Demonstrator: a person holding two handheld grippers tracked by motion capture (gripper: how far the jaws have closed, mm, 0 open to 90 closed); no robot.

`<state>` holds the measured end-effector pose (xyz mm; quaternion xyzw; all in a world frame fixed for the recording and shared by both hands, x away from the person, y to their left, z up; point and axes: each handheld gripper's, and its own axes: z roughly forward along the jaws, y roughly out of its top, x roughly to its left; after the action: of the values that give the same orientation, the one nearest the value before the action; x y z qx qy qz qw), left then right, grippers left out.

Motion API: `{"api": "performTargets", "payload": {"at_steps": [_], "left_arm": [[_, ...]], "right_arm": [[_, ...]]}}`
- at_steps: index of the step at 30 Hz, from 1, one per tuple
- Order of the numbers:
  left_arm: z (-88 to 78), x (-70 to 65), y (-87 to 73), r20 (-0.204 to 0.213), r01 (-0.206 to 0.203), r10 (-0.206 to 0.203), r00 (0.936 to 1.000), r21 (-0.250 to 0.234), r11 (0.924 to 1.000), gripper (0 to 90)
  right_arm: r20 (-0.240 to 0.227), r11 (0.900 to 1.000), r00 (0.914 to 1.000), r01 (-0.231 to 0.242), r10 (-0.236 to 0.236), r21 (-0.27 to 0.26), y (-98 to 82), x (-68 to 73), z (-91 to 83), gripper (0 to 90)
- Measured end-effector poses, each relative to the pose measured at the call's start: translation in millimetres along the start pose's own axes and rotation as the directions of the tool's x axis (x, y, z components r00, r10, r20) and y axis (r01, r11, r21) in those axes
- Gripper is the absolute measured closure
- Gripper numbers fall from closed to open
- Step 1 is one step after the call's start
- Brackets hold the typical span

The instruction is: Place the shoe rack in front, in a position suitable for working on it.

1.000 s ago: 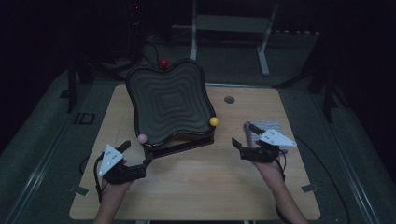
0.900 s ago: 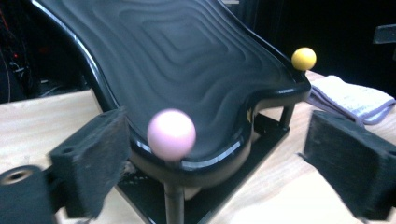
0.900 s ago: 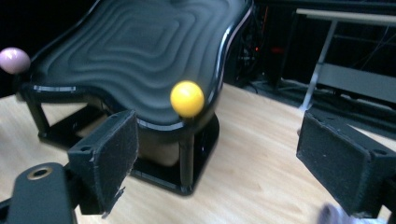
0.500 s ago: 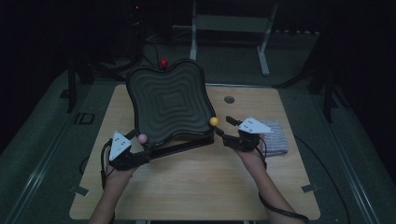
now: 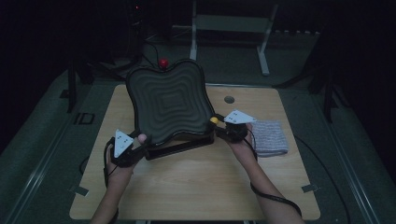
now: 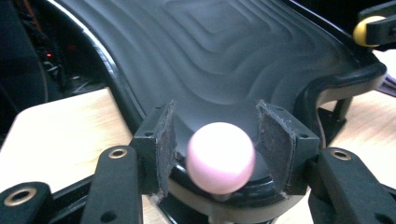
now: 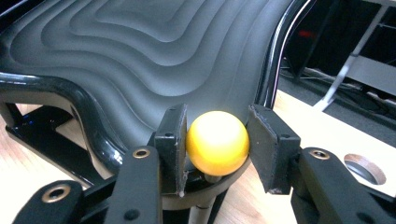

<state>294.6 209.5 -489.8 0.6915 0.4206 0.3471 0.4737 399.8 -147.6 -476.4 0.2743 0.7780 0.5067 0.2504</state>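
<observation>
Closing left gripper around pink knob, gaps remaining; right gripper pinching yellow knob; tray holding nothing.

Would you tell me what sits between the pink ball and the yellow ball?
In the high view, the ridged black tray and its lower rim span the stretch between the pink ball and the yellow ball.

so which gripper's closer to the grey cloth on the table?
Right. The right gripper is at the yellow ball, just left of the grey cloth in the high view. The left gripper is at the pink ball, across the black tray.
</observation>
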Motion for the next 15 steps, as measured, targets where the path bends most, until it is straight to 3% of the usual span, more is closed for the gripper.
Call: {"api": "performTargets", "payload": {"at_steps": [3,8,10,15], "left_arm": [[3.8,-4.8,-0.5,-0.015,-0.038,0.039,0.9991,0.014,0.9992,47.3],[3.8,-3.7,-0.7,-0.032,-0.035,0.035,0.9989,0.009,0.9994,54.6],[3.1,-4.0,-1.1,-0.057,-0.043,0.043,0.9975,0.011,0.9990,58.9],[2.7,-4.1,0.3,-0.058,-0.038,0.039,0.9975,0.020,0.9991,59.2]], "right_arm": [[0.004,1.000,1.0000,0.006,-0.006,-0.001,-0.4,1.6,1.4,58.6],[0.000,1.000,1.0000,-0.007,0.007,0.004,-0.8,1.0,1.8,58.9],[0.005,1.000,0.9999,-0.010,0.010,0.000,-1.7,1.8,1.7,59.1],[0.004,1.000,0.9998,-0.021,0.021,0.008,-1.2,2.1,0.9,59.4]]}}
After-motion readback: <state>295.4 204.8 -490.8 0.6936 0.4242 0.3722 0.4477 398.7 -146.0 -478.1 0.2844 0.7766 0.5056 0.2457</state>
